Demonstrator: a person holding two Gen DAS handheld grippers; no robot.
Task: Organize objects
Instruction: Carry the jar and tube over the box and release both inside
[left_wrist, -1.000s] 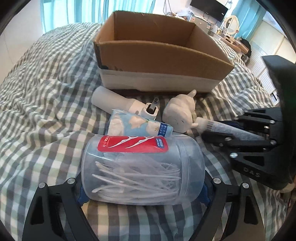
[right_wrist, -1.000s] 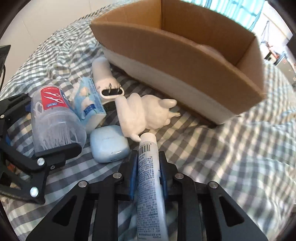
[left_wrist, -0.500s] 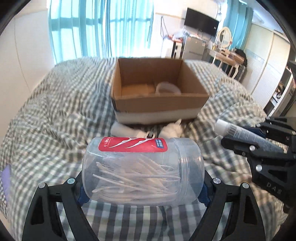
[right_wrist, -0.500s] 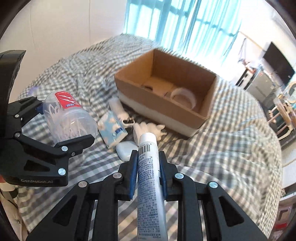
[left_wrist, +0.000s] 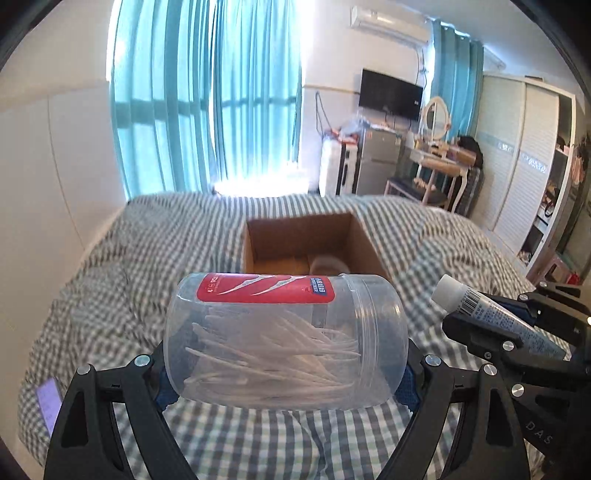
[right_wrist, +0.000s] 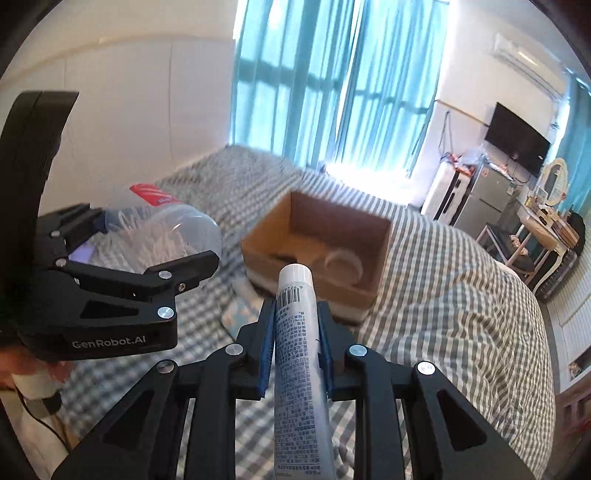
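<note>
Left wrist view: at the bottom of the frame the left gripper (left_wrist: 286, 369) is clamped on a clear plastic jar (left_wrist: 286, 338) lying sideways between its blue pads, full of white picks, with a red label (left_wrist: 265, 288) along its top whose small print is too fine to read. At the lower right the right gripper (left_wrist: 517, 334) is clamped on a white tube (left_wrist: 495, 315) with a barcode near its cap, and its black body shows the letters "DAS".

Right wrist view: the tube (right_wrist: 301, 354) runs up the middle of the frame between that gripper's pads, cap forward, covered in small dark print that cannot be read. At the left, the other gripper's (right_wrist: 144, 247) black body reads "GenRobot.AI".

Both loads are held in the air above the checked bedspread (left_wrist: 122, 280). Beyond them, mid-frame, sits the open cardboard box (right_wrist: 321, 247) with a clear round thing (right_wrist: 341, 264) inside. The bedspread lies bare on either side of the box and beyond it. Farther back are teal curtains (left_wrist: 207, 103) and a wall-mounted television (left_wrist: 390, 94).
</note>
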